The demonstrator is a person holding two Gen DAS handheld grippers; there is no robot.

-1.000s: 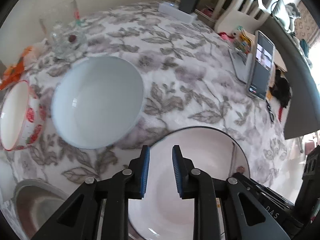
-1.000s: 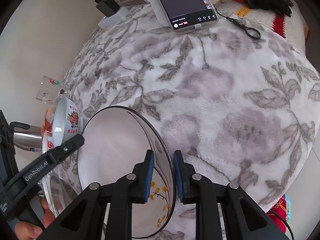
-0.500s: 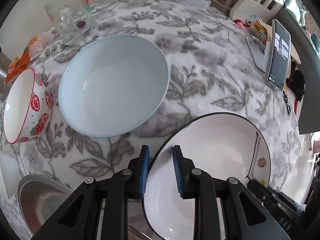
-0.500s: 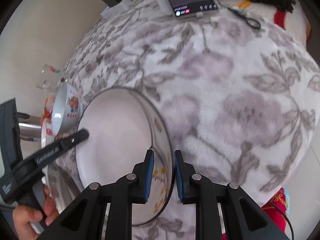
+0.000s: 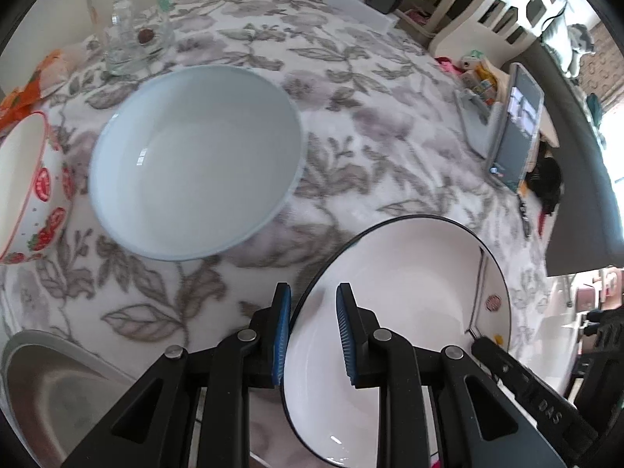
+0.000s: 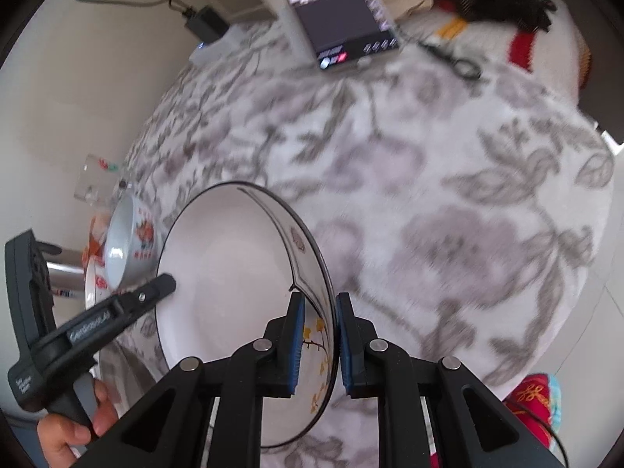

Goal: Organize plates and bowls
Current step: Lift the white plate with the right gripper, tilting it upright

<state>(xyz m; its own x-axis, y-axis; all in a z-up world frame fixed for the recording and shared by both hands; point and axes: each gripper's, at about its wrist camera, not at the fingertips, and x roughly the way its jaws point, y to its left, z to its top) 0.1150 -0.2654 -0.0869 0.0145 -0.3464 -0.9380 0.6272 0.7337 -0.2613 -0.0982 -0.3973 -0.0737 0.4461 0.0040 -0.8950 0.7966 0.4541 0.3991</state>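
Soft daylight filled the room, brightest from a blown-out window at the far right. Small glints sat on the pale blue bowl and the black-rimmed plate. The floral cloth smeared with motion blur in the right view. Both views bowed strongly, with dark corners.

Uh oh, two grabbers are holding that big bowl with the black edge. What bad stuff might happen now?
1. Both the left gripper and right gripper pinch only the thin rim of the black-rimmed bowl, so it might slip and drop.
2. The pale blue bowl sits close by; swinging the held bowl could knock and chip it.
3. The glass mug and strawberry bowl stand nearby, so a wide swing might tip them.
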